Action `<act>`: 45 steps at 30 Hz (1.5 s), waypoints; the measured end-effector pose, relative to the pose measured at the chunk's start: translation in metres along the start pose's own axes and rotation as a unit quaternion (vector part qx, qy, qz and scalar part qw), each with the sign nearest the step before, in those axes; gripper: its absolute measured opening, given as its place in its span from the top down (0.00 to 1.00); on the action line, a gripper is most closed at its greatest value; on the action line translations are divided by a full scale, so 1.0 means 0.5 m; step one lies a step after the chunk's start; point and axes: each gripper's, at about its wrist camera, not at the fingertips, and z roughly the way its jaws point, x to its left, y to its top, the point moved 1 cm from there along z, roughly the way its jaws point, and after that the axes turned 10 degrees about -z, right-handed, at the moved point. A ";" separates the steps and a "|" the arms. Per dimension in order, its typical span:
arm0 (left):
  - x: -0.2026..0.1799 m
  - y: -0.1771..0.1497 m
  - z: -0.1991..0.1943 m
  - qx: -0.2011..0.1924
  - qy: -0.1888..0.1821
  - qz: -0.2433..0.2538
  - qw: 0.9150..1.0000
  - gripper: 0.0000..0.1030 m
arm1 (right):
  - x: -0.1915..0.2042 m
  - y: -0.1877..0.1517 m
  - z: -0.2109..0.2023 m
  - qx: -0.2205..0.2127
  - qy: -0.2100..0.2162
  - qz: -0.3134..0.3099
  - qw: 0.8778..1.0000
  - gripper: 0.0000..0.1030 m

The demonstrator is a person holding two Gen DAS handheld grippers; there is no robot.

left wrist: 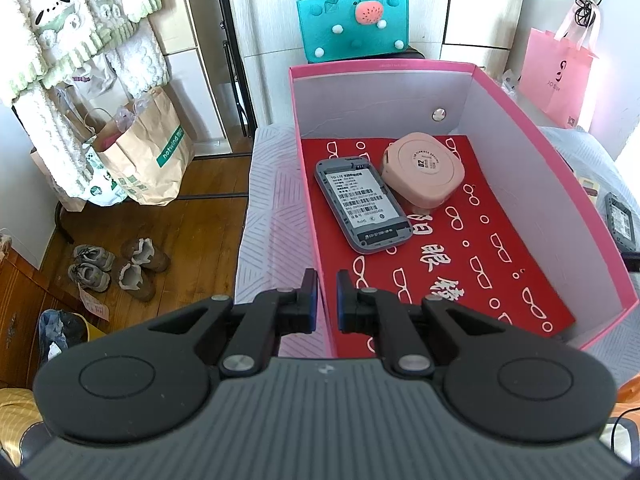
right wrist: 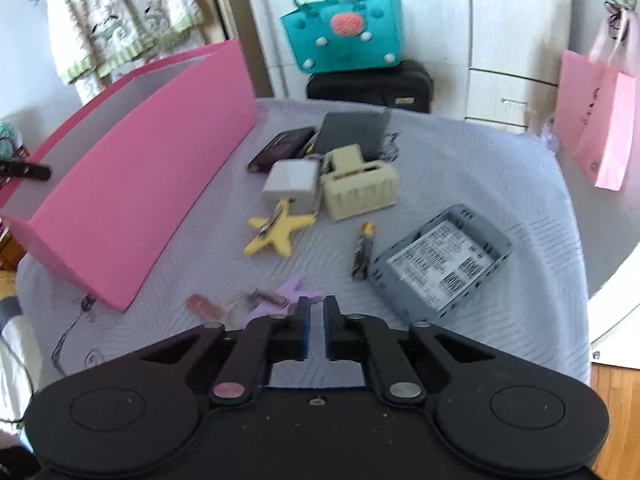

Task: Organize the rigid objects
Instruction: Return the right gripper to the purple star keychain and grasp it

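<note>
Pink card formed the walls of the storage box [left wrist: 520,128], which stood on the quilted bedspread [right wrist: 460,168] at the left of the scene; on its red liner a grey portable router [left wrist: 362,204] lay label-up with a pink rounded case [left wrist: 424,174] touching its far right side. The left gripper [left wrist: 327,300] was held above the near left wall of the box, its jaws parted by a narrow gap and nothing between them. The right gripper [right wrist: 316,330] was likewise nearly closed and empty, held over a purple star-shaped piece [right wrist: 294,290] at the near edge of the clutter. Still outside the box were a grey router shell [right wrist: 442,260], a yellow star [right wrist: 280,228], a battery [right wrist: 364,250], a white charger [right wrist: 290,184] and a cream holder [right wrist: 360,188]. The router shell was judged light, stiff and rather smooth, best taken across its short sides; the battery was judged liable to roll and best pinched mid-length.
</note>
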 end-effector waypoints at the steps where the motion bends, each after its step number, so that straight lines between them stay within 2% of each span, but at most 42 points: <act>1: 0.000 0.000 0.000 0.000 0.000 0.000 1.000 0.92 | -0.004 0.002 -0.001 -0.002 0.000 0.006 1.000 0.93; 6: 0.000 0.000 0.000 0.000 0.000 0.000 1.000 0.92 | -0.018 0.002 -0.004 0.001 0.017 0.037 0.999 0.92; 8: 0.000 0.000 0.000 0.000 0.000 0.001 1.000 0.92 | -0.019 0.000 -0.007 0.004 0.028 0.051 0.998 0.86; 12: 0.000 -0.001 -0.001 -0.001 0.001 0.002 1.000 0.92 | -0.015 -0.004 -0.013 0.003 0.057 0.074 0.996 0.82; 14: -0.001 -0.003 -0.001 -0.003 0.002 0.003 1.000 0.92 | -0.006 -0.003 -0.013 0.005 0.059 0.064 0.996 0.79; 18: -0.002 -0.005 0.000 -0.002 0.002 0.003 1.000 0.92 | 0.011 -0.001 0.005 0.015 0.039 0.038 0.998 0.78; 26: -0.002 -0.006 0.000 -0.002 0.002 0.003 1.000 0.92 | 0.038 0.011 0.014 0.013 0.034 -0.010 0.999 0.55; 30: -0.004 -0.007 0.000 -0.001 0.002 0.003 1.000 0.92 | 0.046 0.016 0.021 0.020 0.033 -0.023 0.999 0.52; 36: -0.005 -0.009 0.001 0.001 0.001 0.003 1.000 0.92 | 0.054 0.020 0.035 0.024 0.040 -0.030 0.998 0.41; 40: -0.004 -0.011 0.000 0.003 -0.003 0.002 1.000 0.92 | 0.063 0.020 0.038 0.019 0.026 -0.045 0.998 0.42; 42: -0.003 -0.010 0.000 0.004 -0.004 0.002 1.000 0.92 | 0.064 0.020 0.035 0.018 0.033 -0.043 0.998 0.55; 43: -0.002 -0.009 0.000 0.004 -0.003 0.001 1.000 0.92 | 0.065 0.020 0.034 0.021 0.027 -0.046 0.998 0.55; 45: -0.002 -0.010 -0.001 0.004 -0.003 0.002 1.000 0.92 | 0.066 0.022 0.030 0.020 0.018 -0.047 0.999 0.64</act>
